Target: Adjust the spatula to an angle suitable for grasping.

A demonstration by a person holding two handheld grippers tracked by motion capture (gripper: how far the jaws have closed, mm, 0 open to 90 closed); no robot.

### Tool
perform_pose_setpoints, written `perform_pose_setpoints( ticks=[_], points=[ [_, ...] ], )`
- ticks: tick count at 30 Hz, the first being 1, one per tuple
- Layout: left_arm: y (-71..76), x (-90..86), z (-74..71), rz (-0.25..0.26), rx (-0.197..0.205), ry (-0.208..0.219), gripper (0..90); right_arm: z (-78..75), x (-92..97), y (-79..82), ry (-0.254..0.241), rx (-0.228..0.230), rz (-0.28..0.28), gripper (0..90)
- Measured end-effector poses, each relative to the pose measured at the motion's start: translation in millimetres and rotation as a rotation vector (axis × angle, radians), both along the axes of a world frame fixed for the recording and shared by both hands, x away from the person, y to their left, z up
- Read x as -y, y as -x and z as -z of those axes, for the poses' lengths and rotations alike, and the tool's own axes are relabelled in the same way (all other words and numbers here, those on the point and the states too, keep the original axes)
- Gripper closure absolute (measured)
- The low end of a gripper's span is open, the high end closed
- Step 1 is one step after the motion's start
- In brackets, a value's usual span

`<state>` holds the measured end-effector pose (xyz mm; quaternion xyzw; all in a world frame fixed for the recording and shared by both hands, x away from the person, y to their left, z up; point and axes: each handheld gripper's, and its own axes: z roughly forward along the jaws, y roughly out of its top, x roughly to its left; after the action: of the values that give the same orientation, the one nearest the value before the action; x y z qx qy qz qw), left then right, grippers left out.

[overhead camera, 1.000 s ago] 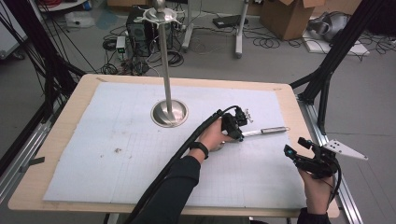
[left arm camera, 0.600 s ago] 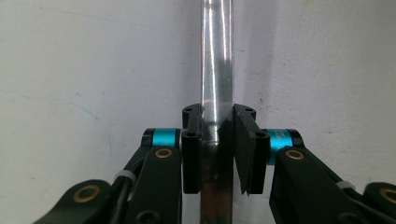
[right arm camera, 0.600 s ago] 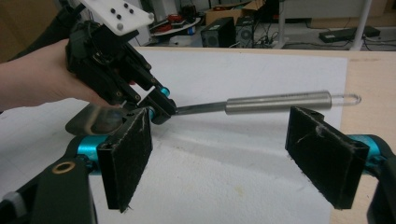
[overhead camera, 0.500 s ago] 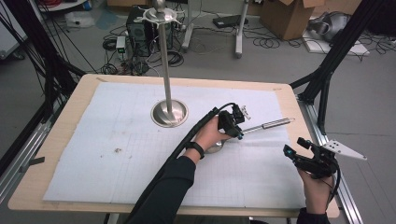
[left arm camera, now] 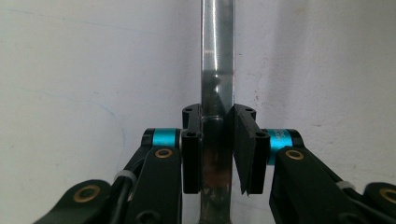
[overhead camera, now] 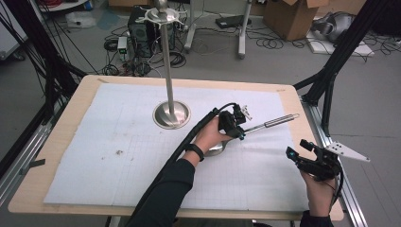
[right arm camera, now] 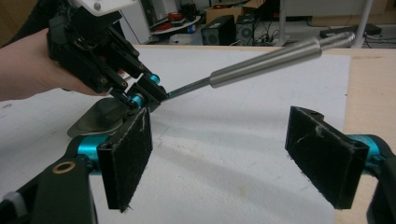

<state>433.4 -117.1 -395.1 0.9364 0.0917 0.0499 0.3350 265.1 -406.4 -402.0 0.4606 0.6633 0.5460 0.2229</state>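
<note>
— What do we record for the left gripper (overhead camera: 235, 124)?

— We find its jaws clamped on the thin shaft of a metal spatula (overhead camera: 265, 125), near the middle of the table. In the left gripper view the steel shaft (left arm camera: 217, 70) runs straight up between both pads, gripped on either side. The spatula's blade (right arm camera: 100, 119) sits low over the white mat (overhead camera: 118, 127) — its thick handle tilts up and away.

— And the right gripper (overhead camera: 307, 158)?

— We note its jaws standing wide apart, nothing between them, near the table's right edge, well apart from the spatula.

— Beyond that?

— A metal stand (overhead camera: 171, 113) with a round base, just left of the left hand.
</note>
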Motion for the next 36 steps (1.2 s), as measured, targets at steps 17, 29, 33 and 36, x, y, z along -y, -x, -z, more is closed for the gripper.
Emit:
perform_pose_setpoints(
  ticks=[17, 29, 33, 36],
  points=[
    [6.6, -17.6, -16.2, -0.005, 0.037, 0.034, 74.1, 1.1, -3.7, -1.3, 0.009, 0.003, -0.01, 21.5],
    [12.0, -31.3, -28.6, -0.013, 0.053, 0.07, 74.9, 1.0, -6.2, -0.9, 0.006, -0.002, -0.013, 21.6],
    [13.0, -36.5, -29.3, -0.019, 0.06, 0.085, 74.9, 1.1, -6.8, -1.0, 0.005, -0.001, -0.013, 21.7],
    [13.9, -41.5, -31.1, -0.027, 0.063, 0.092, 74.9, 0.9, -6.8, -0.9, 0.003, -0.001, -0.013, 21.7]
  ],
)
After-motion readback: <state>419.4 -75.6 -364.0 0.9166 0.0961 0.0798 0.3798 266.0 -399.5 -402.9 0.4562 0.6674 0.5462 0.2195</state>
